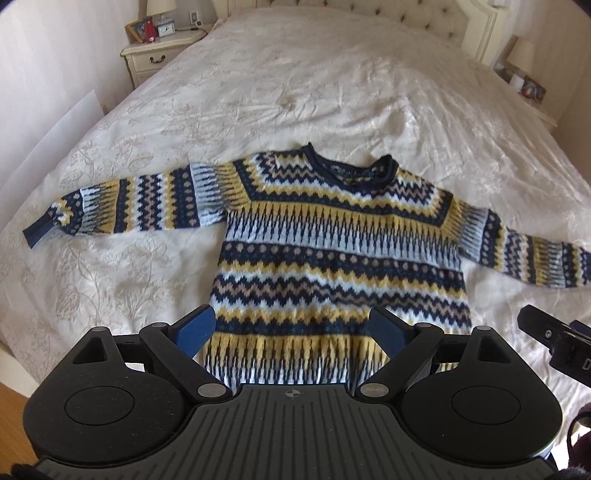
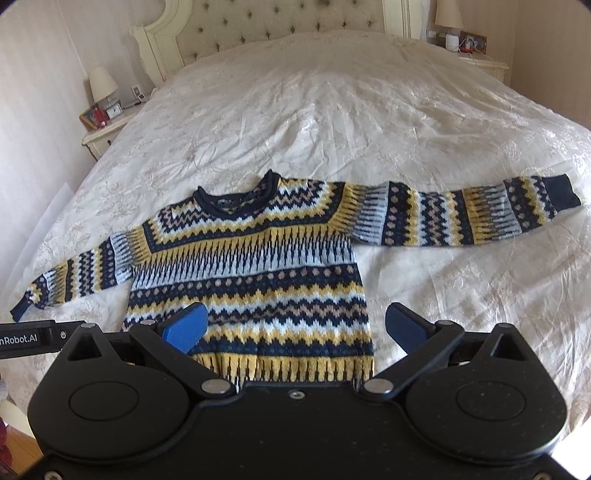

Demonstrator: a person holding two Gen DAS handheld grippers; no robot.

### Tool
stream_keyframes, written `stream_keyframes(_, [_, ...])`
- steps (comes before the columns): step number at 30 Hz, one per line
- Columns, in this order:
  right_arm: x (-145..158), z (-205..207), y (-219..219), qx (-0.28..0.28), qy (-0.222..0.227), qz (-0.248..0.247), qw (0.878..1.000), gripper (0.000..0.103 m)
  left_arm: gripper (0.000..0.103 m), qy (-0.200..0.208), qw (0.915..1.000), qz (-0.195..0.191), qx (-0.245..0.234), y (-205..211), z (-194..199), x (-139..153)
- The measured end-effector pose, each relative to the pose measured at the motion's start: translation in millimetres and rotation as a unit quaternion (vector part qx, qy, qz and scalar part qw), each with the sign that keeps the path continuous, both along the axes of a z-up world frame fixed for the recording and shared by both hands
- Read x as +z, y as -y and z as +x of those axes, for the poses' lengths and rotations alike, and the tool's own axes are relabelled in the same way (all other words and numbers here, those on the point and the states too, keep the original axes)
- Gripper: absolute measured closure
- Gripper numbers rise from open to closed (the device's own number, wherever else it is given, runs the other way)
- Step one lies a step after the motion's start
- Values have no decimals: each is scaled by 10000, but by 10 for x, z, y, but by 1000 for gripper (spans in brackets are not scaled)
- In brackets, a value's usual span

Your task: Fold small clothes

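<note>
Hovering at sweater [image 1: 332, 236] hem, 6 o'clock; sleeves run 9–3. Left claw [image 1: 291, 332] and right claw [image 2: 295, 326] both spread, empty.

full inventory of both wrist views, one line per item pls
sweater: 1, navy/yellow/white/tan patterned knit, flat on the bed, both sleeves spread out, collar away from the cameras
bed: 1, cream embroidered cover, tufted headboard at far end
nightstand: 2, cream, one on each side of the headboard; other at
table lamp: 2, pale shade, one per nightstand; other at
clock: 1, small, on the nightstand with the red item and picture frame
left gripper: 1, black with blue pads, open, above the sweater's hem
right gripper: 1, black with blue pads, open, above the hem's right corner
</note>
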State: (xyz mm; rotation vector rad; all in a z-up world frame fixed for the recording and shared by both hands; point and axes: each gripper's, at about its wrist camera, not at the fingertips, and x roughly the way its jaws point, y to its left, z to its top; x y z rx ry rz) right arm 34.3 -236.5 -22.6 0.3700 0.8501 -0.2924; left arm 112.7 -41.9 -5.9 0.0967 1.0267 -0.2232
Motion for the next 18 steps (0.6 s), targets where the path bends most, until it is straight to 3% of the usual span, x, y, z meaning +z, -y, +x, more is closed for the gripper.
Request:
stream_keyframes(9, [256, 362, -59, -159, 1061, -819, 9908, 1, 12, 444, 9978, -408, -271, 64, 519, 68])
stream_keyframes(14, [297, 584, -13, -425, 1186, -825, 9886, 1, 12, 542, 9956, -428, -627, 101, 725, 24])
stream_keyframes(18, [250, 709, 39, -609, 1163, -725, 9887, 1, 12, 644, 9921, -675, -838, 56, 840, -8])
